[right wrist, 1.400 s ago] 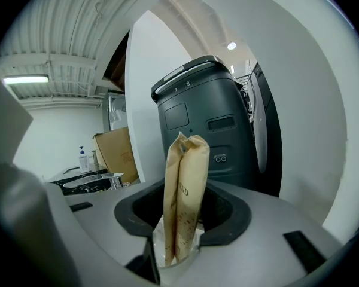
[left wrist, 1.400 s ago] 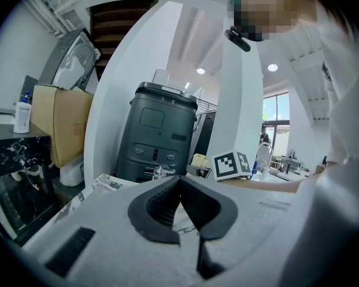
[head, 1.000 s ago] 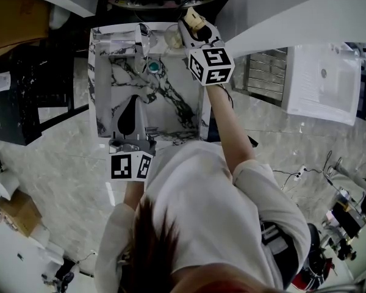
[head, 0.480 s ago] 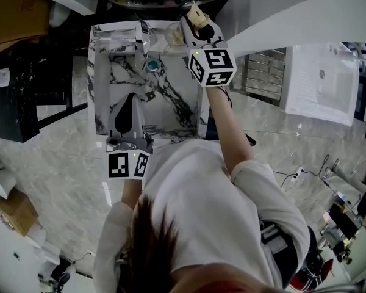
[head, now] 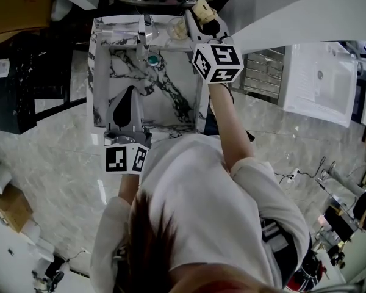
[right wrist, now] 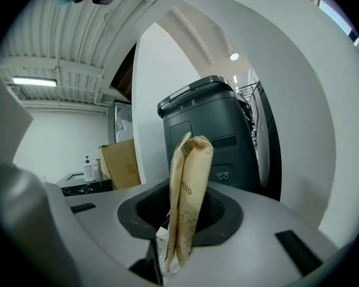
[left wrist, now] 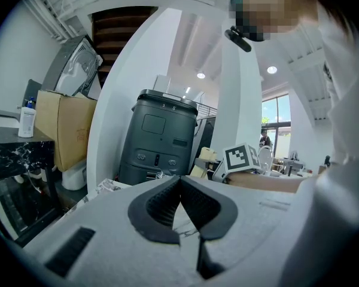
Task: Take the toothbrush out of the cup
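The toothbrush, in a tan paper wrapper (right wrist: 190,160), stands upright between the pads of my right gripper (right wrist: 182,191), which is shut on it; the jaws have just closed a little tighter on it. In the head view that gripper (head: 201,16) holds the wrapped toothbrush (head: 203,6) up at the basin's far right corner, above and just right of the clear cup (head: 177,28). My left gripper (head: 130,94) hovers over the front of the marble basin (head: 174,99). Its jaws (left wrist: 179,179) meet at the tips with nothing between them.
A chrome faucet (head: 146,35) and a green drain plug (head: 152,59) sit at the basin's far side. A dark grey machine (left wrist: 161,136) stands behind the sink, a cardboard box (left wrist: 66,130) to its left. A black counter (head: 24,84) flanks the left, a white one (head: 320,81) the right.
My right gripper has risen with the wrapped toothbrush, away from the cup toward the top of the head view. The left gripper has hardly moved.
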Demonstrator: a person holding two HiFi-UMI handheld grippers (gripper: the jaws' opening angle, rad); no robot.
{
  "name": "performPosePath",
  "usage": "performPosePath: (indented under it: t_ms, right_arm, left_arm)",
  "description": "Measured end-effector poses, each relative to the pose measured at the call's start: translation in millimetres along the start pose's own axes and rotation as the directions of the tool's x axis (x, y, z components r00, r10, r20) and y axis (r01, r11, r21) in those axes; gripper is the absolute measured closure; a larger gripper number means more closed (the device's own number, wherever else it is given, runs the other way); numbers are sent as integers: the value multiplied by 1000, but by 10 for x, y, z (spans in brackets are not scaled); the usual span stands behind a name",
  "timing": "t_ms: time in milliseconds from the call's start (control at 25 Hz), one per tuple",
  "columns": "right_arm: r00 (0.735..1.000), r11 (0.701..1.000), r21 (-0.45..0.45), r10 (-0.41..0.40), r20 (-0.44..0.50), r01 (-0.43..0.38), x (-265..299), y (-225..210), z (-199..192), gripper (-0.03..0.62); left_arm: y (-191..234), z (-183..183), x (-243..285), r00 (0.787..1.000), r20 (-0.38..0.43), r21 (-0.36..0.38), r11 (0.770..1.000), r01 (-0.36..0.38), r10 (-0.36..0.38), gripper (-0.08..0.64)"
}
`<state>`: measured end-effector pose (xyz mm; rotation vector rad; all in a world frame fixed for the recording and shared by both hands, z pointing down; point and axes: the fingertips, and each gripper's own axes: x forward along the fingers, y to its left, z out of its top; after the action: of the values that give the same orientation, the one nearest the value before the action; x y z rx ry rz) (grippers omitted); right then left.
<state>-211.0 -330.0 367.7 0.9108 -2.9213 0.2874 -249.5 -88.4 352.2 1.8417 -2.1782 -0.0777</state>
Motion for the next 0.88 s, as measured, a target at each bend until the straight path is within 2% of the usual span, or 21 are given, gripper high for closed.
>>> performPosePath:
  t_ms: [880]
  right_arm:
    - [992, 1000, -28, 3, 124, 0, -377, 181, 644, 505]
  left_arm:
    - [-10, 135, -360, 997, 76, 2, 1000, -19, 18, 549]
